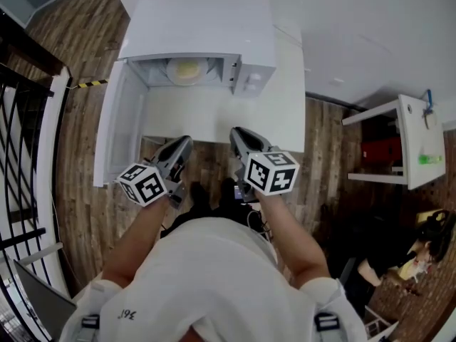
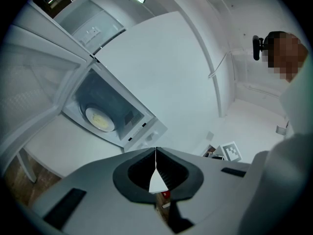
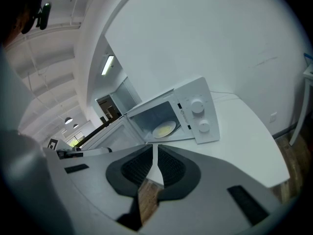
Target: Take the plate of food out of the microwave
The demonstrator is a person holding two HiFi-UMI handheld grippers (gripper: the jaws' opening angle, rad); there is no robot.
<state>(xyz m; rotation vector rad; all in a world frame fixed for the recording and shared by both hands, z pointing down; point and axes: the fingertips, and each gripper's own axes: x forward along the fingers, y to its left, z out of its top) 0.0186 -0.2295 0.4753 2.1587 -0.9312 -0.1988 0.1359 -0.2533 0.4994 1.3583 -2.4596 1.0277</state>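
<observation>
**Plate is inside the open microwave, both grippers empty in front of it**

The microwave [image 1: 203, 30] stands on the white counter [image 1: 214, 116] with its door [image 1: 117, 130] swung fully open to the left side. The plate [image 1: 187, 70] with pale yellow food lies flat inside the cavity, not touched by anything. The left gripper [image 2: 156, 152] has its fingers together, tip against tip, and nothing is between them. The right gripper [image 3: 155, 150] has its fingers closed to a very thin slit, also with nothing in it. Both hang near the front edge of the counter, well apart from the plate.

The step in hand, as I judge it, is the approach. To do it well, the fingers should be opened before they enter the cavity, not inside it, where room is little. Each gripper should come low and level to the plate's near rim, one from each side, so the rim goes between the fingers. The left one must pass clear of the open door. After clamping, the plate should be lifted only a little and drawn straight out, kept flat, or the food may slide.
</observation>
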